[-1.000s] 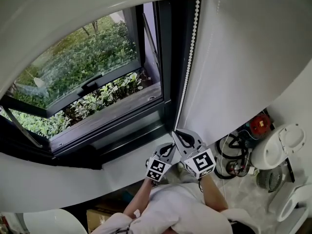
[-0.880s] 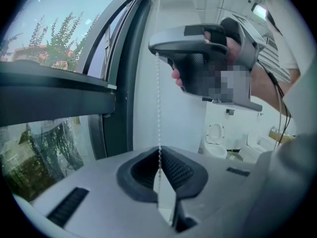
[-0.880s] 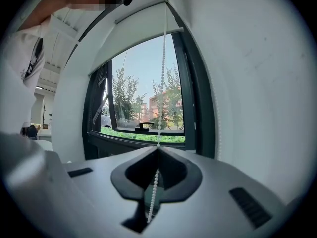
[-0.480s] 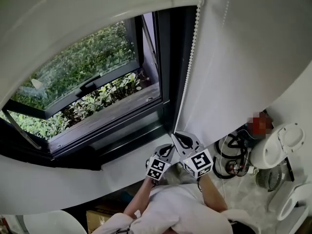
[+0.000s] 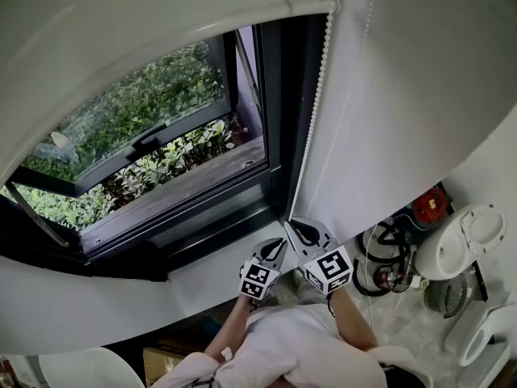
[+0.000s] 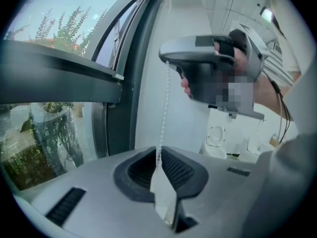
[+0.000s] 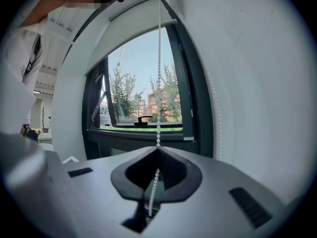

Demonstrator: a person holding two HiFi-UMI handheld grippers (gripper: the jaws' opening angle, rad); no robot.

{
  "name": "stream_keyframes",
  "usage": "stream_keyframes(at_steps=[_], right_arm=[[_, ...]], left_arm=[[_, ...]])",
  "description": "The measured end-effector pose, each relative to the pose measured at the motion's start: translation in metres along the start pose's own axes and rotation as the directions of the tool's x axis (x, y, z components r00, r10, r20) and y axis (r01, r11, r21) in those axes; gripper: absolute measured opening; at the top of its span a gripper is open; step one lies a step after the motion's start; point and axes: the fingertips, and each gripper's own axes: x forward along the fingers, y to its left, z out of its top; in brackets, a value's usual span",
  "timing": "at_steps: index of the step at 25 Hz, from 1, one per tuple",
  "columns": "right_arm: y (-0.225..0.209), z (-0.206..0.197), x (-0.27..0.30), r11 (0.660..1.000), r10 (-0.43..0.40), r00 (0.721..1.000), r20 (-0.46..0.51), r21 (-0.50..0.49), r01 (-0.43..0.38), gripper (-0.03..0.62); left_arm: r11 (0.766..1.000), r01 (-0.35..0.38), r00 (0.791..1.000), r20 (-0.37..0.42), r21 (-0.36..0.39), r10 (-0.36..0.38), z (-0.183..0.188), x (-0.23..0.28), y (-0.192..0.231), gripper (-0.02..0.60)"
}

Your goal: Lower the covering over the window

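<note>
A white roller blind [image 5: 121, 31] covers the top of the dark-framed window [image 5: 145, 152]. Its white bead chain [image 5: 317, 103] hangs down the frame's right side. My right gripper [image 5: 292, 223] is shut on the chain low down, and the beads run up from its tips [image 7: 158, 149] and trail loose between the pads. Just below and left, my left gripper [image 5: 275, 247] also pinches the chain [image 6: 163, 108] at its tips [image 6: 158, 155]. Its jaws have just been opening a little, with the chain still between them. The right gripper [image 6: 166, 59] shows above it in the left gripper view.
The window's lower sash [image 5: 137, 148] is tilted open onto green shrubs. A white wall or second blind [image 5: 404, 95] lies right of the chain. On the floor at the right are a toilet [image 5: 460, 249], a red object [image 5: 428, 204] and coiled cables [image 5: 388, 257].
The right gripper has sunk slightly with the chain, and the blind's lower edge has come a little further down the window. The left gripper's jaws have parted slightly.
</note>
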Motion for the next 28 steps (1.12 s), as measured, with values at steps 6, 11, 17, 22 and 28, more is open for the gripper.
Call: stream_keyframes(at_steps=[6,11,17,22,28], right_arm=[[-0.003,-0.001,0.001,1.0,0.006,1.0,0.001,0.003,-0.006,-0.003],[-0.005,-0.002,0.002,1.0,0.003,1.0,0.004,0.003,-0.003,-0.003],[-0.004,-0.003,0.004,1.0,0.006,1.0,0.007,0.01,-0.006,-0.003],[-0.004,-0.001,0.004,1.0,0.014,1.0,0.01,0.012,-0.014,-0.003],[-0.005,0.0,0.004,1.0,0.012,1.0,0.009,0.011,-0.012,-0.003]], left_arm=[[1.0,-0.011,0.997,0.08,-0.024,0.013,0.042,-0.021,0.005,0.086],[1.0,-0.018,0.983,0.182,0.01,0.016,0.106,-0.049,0.01,0.086],[0.997,-0.002,0.955,0.296,0.072,-0.02,0.182,-0.075,0.004,0.086],[0.99,0.012,0.941,0.333,0.137,-0.058,0.228,-0.079,-0.005,0.086],[0.98,0.022,0.915,0.391,0.197,-0.099,0.286,-0.082,-0.011,0.093]])
